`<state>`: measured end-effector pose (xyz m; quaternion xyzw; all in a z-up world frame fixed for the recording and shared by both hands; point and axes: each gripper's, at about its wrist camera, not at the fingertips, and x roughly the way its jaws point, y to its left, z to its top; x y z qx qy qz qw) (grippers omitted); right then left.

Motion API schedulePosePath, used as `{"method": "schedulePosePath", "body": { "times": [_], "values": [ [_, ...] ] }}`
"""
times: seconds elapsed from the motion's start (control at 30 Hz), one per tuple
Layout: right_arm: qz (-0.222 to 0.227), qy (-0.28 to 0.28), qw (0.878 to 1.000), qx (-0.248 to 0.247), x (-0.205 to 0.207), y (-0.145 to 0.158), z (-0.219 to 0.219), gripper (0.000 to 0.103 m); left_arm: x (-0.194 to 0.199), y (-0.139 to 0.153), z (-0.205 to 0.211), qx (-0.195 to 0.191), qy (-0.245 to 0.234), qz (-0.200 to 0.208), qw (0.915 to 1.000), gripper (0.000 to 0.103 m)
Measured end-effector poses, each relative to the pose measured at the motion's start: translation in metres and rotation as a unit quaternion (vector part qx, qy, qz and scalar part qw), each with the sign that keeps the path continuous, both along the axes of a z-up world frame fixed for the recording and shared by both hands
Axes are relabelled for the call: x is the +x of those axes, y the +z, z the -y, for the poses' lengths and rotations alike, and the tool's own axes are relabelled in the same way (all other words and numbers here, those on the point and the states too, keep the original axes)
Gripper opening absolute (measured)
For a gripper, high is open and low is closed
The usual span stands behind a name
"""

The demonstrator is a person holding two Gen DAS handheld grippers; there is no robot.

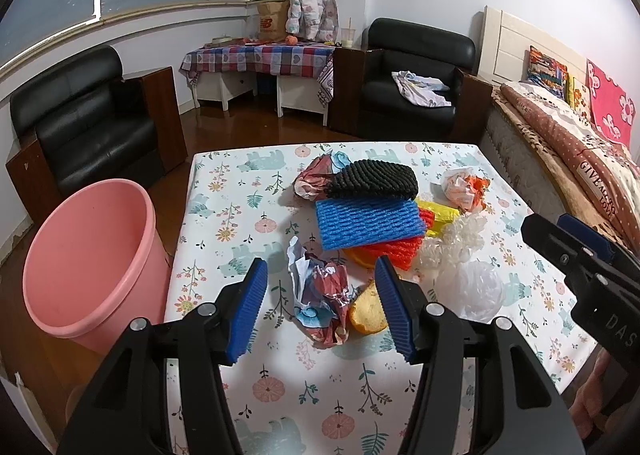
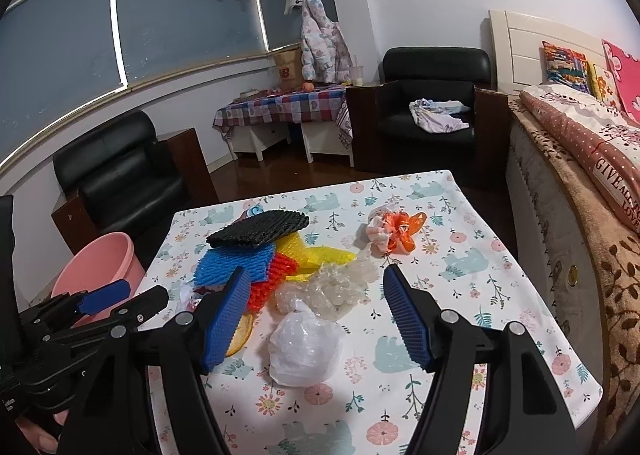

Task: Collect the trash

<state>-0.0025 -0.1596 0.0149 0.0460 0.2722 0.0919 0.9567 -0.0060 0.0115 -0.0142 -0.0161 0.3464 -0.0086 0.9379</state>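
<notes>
Trash lies on the floral table (image 1: 224,215). My left gripper (image 1: 322,291) is open, its fingers on either side of a crumpled red and white paper wad (image 1: 320,303), with an orange peel (image 1: 368,315) beside it. My right gripper (image 2: 316,299) is open above a white plastic bag (image 2: 306,347) and clear crinkled plastic (image 2: 340,287). Black (image 1: 376,179), blue (image 1: 368,221) and red (image 1: 400,251) foam nets are stacked mid-table. A pink bin (image 1: 92,263) stands left of the table. The right gripper also shows in the left wrist view (image 1: 580,255).
A second crumpled paper (image 1: 316,175) and an orange and white wrapper (image 1: 464,187) lie further back. A yellow net (image 2: 316,255) sits under the stack. Black armchairs (image 1: 412,79), a checked side table (image 1: 260,59) and a bed (image 1: 568,143) surround the table.
</notes>
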Motion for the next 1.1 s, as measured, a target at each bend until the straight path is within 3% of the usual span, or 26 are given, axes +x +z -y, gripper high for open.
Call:
{"method": "schedulePosePath", "body": {
  "times": [0.67,1.1],
  "values": [
    [-0.002,-0.030,0.999,0.018,-0.004,-0.001,0.028,0.068,-0.010,-0.001,-0.003,-0.005,-0.028,0.011,0.9995,0.056],
    [-0.036,0.011,0.999,0.010,-0.003,-0.024,0.020,0.063,-0.010,-0.022,-0.011,-0.013,-0.026,-0.019,0.9994,0.056]
  ]
}}
